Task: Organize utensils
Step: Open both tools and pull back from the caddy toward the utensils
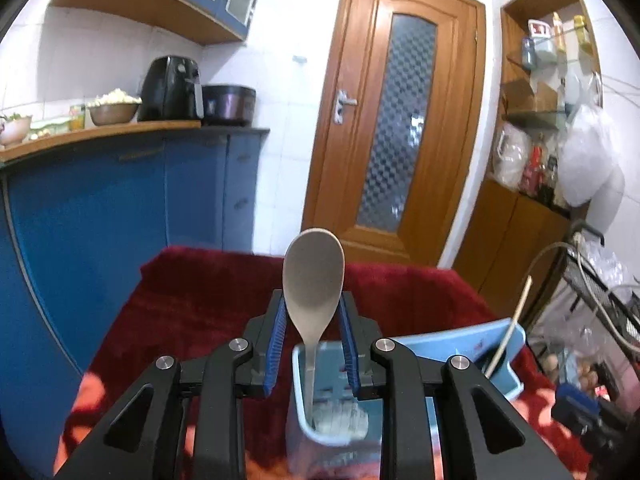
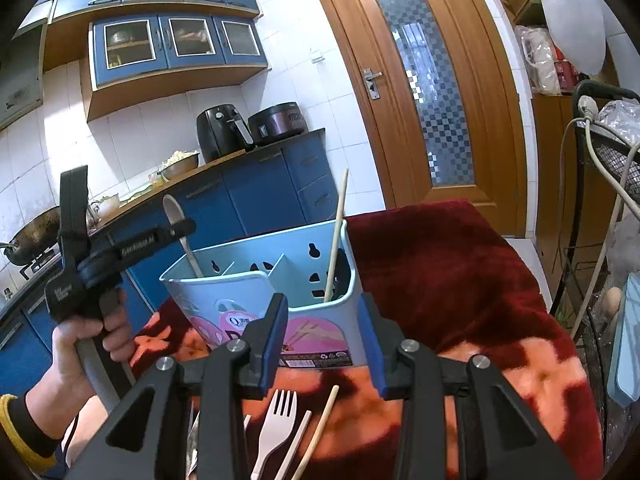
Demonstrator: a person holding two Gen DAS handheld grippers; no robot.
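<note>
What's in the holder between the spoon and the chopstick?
Only dividers and empty middle slots separate the spoon from the chopstick inside the holder, as the right wrist view shows.

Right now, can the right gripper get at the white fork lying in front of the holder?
Probably yes. The right gripper is empty with jaws apart, and the white fork lies uncovered on the red cloth just below it, beside a chopstick.

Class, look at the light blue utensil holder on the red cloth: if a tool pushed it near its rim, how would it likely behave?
The holder would probably tip rather than slide: it stands tall on a soft cloth. It looks like thin, perforated plastic, so likely light. The spoon and chopstick leaning inside stick out above the rim and might rattle or shift.
</note>
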